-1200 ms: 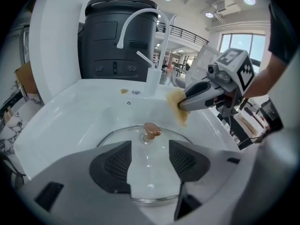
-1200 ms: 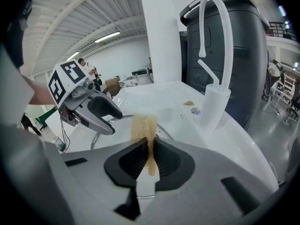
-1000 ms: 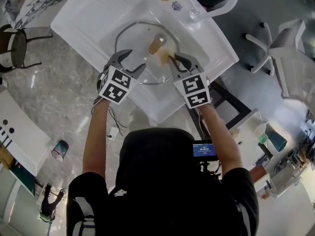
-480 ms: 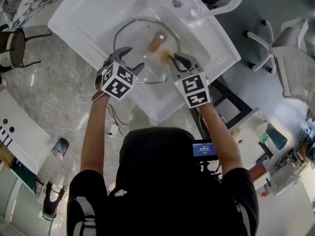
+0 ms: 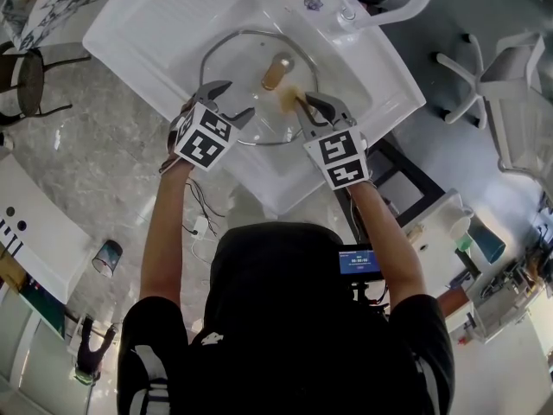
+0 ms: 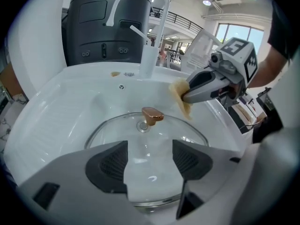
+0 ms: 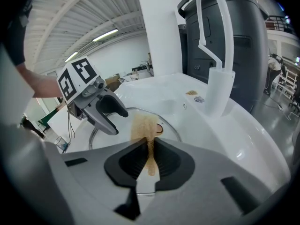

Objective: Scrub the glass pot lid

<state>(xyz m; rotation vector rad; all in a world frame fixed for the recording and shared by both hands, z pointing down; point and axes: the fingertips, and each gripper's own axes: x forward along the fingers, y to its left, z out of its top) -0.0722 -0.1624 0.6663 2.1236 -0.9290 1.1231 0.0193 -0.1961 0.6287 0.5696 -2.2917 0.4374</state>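
Fingers (image 5: 214,91) of the left gripper (image 5: 235,100) stand spread in the head view, having just been opening. They hang over the near left rim of the glass pot lid (image 5: 246,59), which lies knob (image 5: 276,70) up in the basin of the white sink (image 5: 164,20). The right gripper (image 5: 304,104) is closed on a tan scrubbing cloth (image 5: 288,96) just beside the knob. Each gripper bears a marker cube (image 5: 206,141) of black and white squares, patterns rather than letters. Two small stickers (image 5: 311,5) sit on the sink's back ledge near the white faucet (image 5: 393,11), their print too small to read. The figures on a little screen (image 5: 359,262) at the person's chest are also too small to read. The faucet's arch is cut off by the top edge.

In the left gripper view the two dark pads (image 6: 107,165) are well apart with nothing gripped between them. Through the gap show the lid's glass (image 6: 150,144) and near rim, while the pads cover its near flanks. The copper-coloured knob stands beyond. The right gripper reaches in from the right with the cloth hanging at its tip, above the lid's far right part; whether cloth touches glass cannot be told.

In the right gripper view the jaws pinch the cloth's lower edge (image 7: 150,158). Its upper part fans out in front and hides most of the knob. The left gripper stands open over the lid's far side, and a dark grey cabinet (image 7: 243,41) rises behind the faucet, its top cut off
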